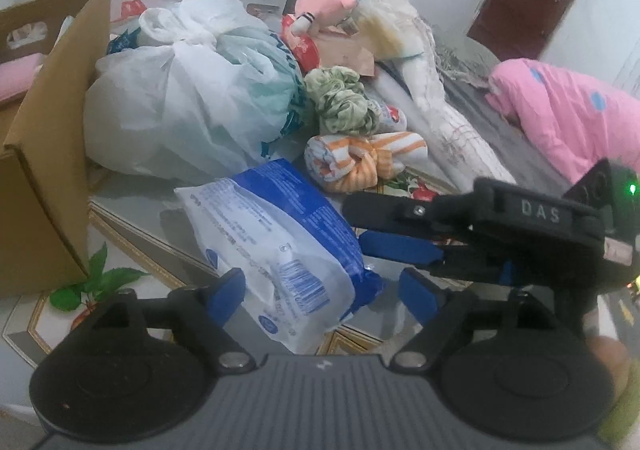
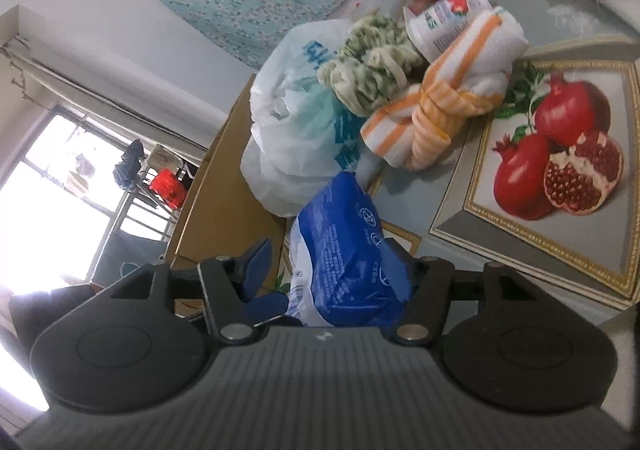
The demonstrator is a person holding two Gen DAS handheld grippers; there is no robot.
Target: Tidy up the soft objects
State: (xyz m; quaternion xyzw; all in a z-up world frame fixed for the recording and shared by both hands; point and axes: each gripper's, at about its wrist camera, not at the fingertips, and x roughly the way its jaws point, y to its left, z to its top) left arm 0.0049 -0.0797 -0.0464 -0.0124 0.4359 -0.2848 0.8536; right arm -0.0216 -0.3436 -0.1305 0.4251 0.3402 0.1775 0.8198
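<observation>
While your right gripper [image 2: 336, 282] appears to pinch the blue-and-white soft pack [image 1: 280, 246] and your left gripper [image 1: 320, 294] gapes loosely around it, the pack could slip and drop.

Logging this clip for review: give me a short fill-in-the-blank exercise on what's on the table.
1. The blue and white pack lies between the fingers of the ____ gripper.
2. The knotted towel has white and ____ stripes.
3. The tablecloth shows red ____.
4. The cardboard box stands beside the tied ____ bag.

Answers: left; orange; pomegranates; plastic
</observation>
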